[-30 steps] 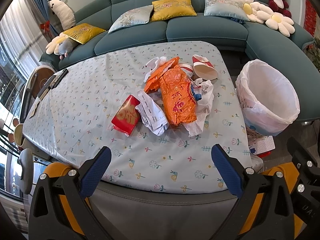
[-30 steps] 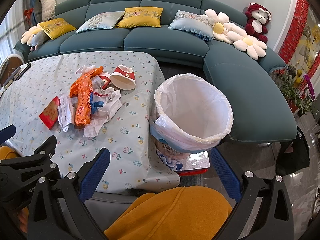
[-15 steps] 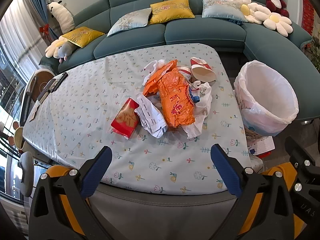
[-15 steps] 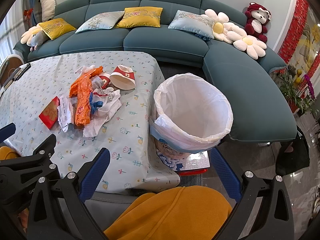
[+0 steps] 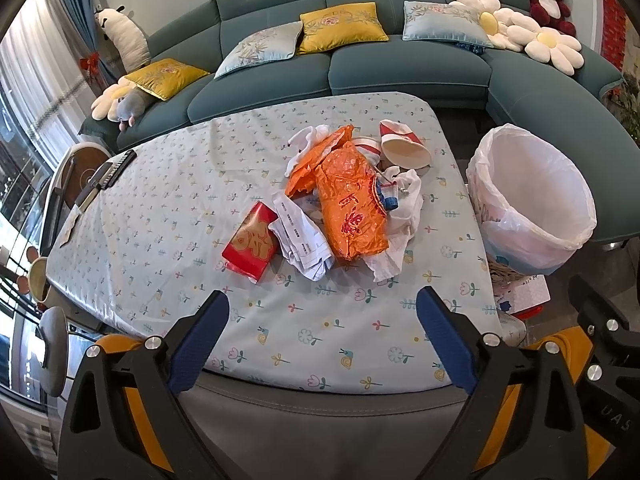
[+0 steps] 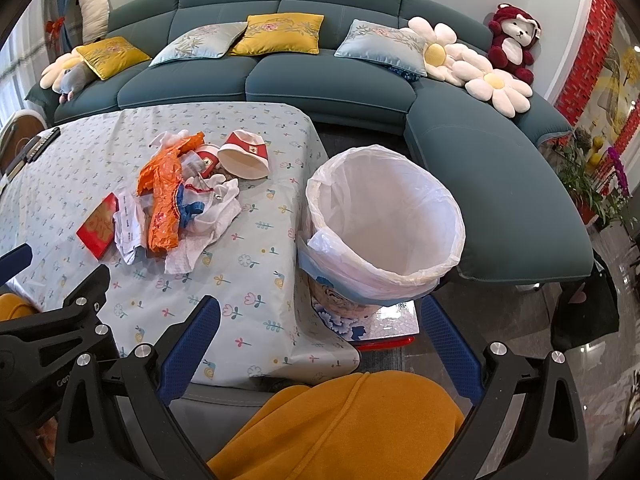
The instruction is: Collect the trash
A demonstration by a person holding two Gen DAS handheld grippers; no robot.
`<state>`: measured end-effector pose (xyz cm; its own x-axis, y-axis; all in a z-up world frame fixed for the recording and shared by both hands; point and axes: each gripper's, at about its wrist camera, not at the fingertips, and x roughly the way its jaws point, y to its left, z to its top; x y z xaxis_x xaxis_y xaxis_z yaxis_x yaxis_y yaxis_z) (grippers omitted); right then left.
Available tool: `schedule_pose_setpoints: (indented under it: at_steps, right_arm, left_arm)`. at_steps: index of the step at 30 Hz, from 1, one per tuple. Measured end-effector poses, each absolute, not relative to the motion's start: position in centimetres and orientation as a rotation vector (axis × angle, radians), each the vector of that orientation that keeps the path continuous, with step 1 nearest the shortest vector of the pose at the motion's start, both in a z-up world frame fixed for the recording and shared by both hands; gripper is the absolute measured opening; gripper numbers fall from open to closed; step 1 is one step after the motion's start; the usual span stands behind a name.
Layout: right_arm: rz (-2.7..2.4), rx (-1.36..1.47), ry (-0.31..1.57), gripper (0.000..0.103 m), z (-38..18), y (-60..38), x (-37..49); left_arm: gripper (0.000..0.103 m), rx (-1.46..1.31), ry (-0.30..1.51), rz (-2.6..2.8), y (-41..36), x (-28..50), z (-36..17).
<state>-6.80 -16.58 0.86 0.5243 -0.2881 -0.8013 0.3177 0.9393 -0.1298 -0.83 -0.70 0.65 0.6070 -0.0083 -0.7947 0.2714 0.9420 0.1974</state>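
A heap of trash lies mid-table: an orange plastic bag (image 5: 352, 204) (image 6: 164, 200), a red packet (image 5: 251, 242) (image 6: 99, 228), crumpled white papers (image 5: 300, 236), a white tissue (image 6: 188, 252) and a tipped red-and-white paper cup (image 5: 404, 146) (image 6: 245, 156). A bin lined with a white bag (image 5: 532, 196) (image 6: 384, 224) stands on the floor right of the table. My left gripper (image 5: 322, 336) hangs open over the table's near edge, short of the heap. My right gripper (image 6: 320, 340) is open too, empty, in front of the bin.
The table wears a flowered cloth (image 5: 168, 200). A teal corner sofa (image 6: 328, 84) with cushions and plush toys wraps the far and right sides. A remote (image 5: 118, 168) lies at the table's far left. A mustard-clad knee (image 6: 340, 428) is below the right gripper. Boxes (image 6: 384, 320) sit under the bin.
The left wrist view has pulled back and tilted up slightly, so the heap sits a little farther off. The right view is almost unchanged. Both grippers stay open.
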Motion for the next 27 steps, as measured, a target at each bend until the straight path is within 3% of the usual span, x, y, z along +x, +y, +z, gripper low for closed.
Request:
schedule_pose_setpoints:
  at_steps: [27]
  right_arm:
    - [-0.393,0.04,0.942,0.096,0.98,-16.6,-6.98]
  left_arm:
    - [0.091,0.283,0.902,-0.222,-1.01,-0.55,0.68]
